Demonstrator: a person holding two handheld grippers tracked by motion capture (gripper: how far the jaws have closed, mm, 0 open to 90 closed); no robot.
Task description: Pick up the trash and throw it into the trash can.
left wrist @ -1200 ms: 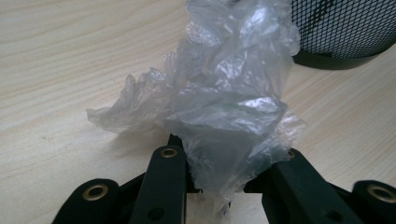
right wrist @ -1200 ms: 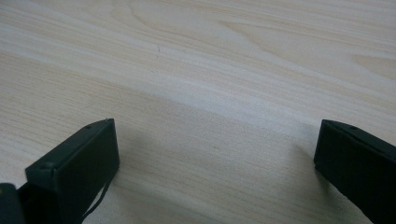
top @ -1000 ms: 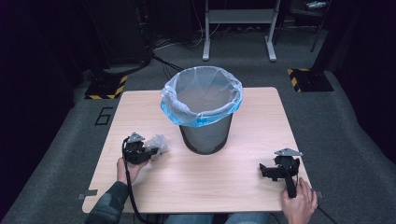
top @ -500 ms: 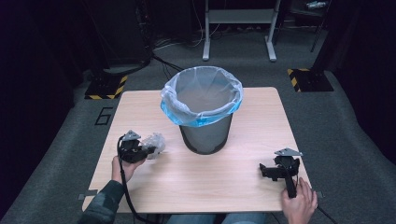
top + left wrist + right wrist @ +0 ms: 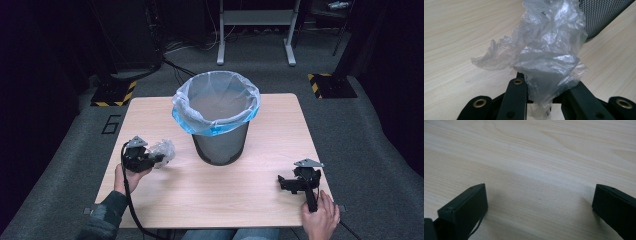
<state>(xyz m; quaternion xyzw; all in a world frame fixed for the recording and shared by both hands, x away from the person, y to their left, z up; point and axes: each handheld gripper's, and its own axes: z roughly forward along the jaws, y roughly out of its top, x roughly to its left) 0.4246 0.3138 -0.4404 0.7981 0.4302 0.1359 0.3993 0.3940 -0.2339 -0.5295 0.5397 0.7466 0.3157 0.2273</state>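
High view: left gripper (image 5: 156,160), clenched on crumpled plastic (image 5: 164,149), now farther left; right gripper (image 5: 285,183) released.

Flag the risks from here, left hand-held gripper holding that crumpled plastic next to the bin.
1. The crumpled plastic is pinched only at its lower edge by the left hand-held gripper; it may slip out.
2. Its loose folds could snag the blue liner on the mesh bin and pull it off the rim.
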